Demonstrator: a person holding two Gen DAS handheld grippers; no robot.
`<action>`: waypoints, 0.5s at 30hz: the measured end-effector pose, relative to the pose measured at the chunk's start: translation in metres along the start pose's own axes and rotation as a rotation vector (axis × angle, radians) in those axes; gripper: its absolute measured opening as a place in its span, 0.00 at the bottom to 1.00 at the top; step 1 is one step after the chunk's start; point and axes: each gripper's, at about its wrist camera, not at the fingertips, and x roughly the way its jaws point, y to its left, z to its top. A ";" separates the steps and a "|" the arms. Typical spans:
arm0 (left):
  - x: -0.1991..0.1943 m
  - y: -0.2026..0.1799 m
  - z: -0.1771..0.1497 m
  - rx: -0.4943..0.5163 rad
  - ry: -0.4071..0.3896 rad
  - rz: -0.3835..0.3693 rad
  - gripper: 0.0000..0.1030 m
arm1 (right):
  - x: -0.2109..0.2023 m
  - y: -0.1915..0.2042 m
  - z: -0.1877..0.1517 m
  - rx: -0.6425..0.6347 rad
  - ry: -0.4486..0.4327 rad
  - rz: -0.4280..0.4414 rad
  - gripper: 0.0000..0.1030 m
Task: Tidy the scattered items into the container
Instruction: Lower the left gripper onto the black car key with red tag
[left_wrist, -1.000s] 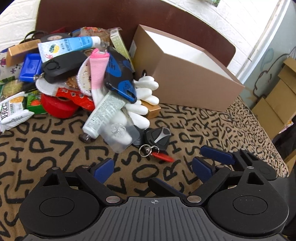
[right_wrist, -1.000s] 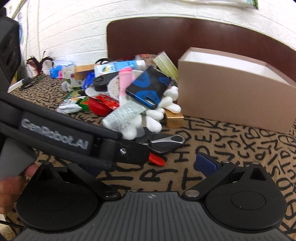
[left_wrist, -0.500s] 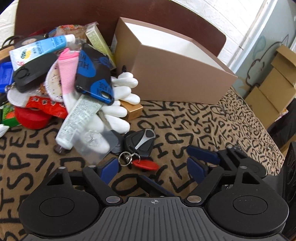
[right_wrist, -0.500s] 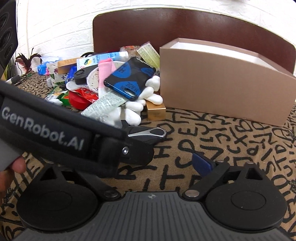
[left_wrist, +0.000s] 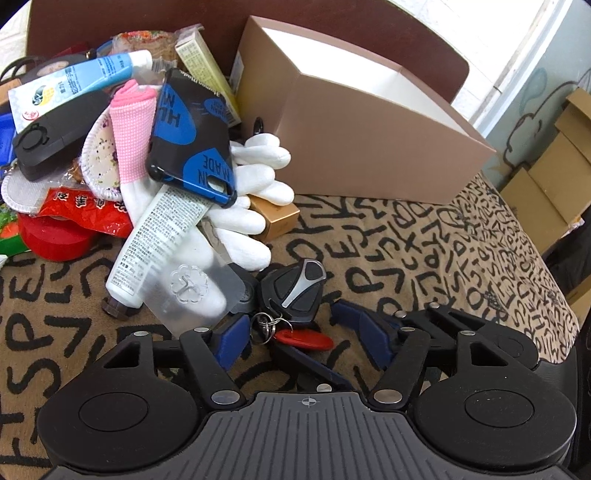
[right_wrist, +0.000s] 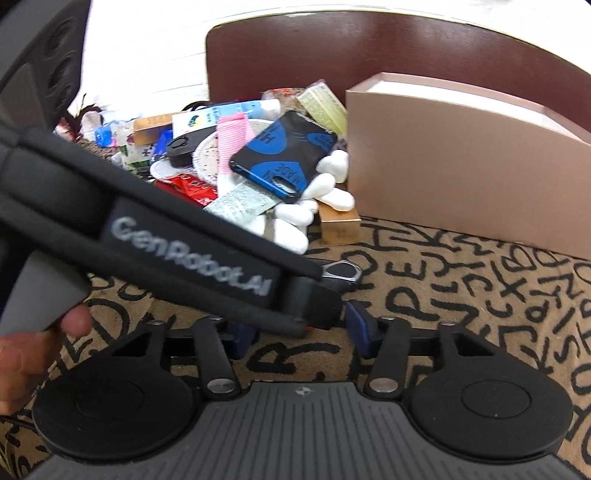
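Note:
A black car key (left_wrist: 291, 291) with a ring and a red tag (left_wrist: 303, 339) lies on the lettered cover in front of the pile. My left gripper (left_wrist: 303, 341) straddles the ring and tag; its jaws are closing and the pads do not press on them. My right gripper (right_wrist: 301, 330) comes in from the right, jaws closing, and its fingers (left_wrist: 351, 314) flank the red tag without touching it. In the right wrist view the left gripper's body (right_wrist: 184, 254) hides most of the key (right_wrist: 341, 271). The open brown box (left_wrist: 369, 140) stands behind.
The pile beside the box holds a black and blue phone case (left_wrist: 192, 136), white gloves (left_wrist: 251, 218), a white tube (left_wrist: 162, 240), a pink sock (left_wrist: 133, 136) and a red tape roll (left_wrist: 51, 240). Cardboard boxes (left_wrist: 554, 177) stand beyond the bed's right edge. A hand (right_wrist: 22, 350) holds the left gripper.
Both grippers have come closer to the key and their jaws have narrowed. The red tag now sits between the left pads, and the left gripper's body covers more of the right view.

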 end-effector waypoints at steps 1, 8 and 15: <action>0.000 0.000 0.000 0.000 0.002 0.000 0.73 | 0.001 0.001 0.000 -0.003 0.002 0.001 0.48; 0.002 0.005 0.001 -0.024 0.026 -0.029 0.55 | 0.002 -0.002 0.001 0.012 0.007 -0.017 0.26; -0.005 0.004 -0.002 -0.022 0.037 -0.057 0.28 | -0.004 0.003 -0.002 -0.028 0.011 -0.023 0.20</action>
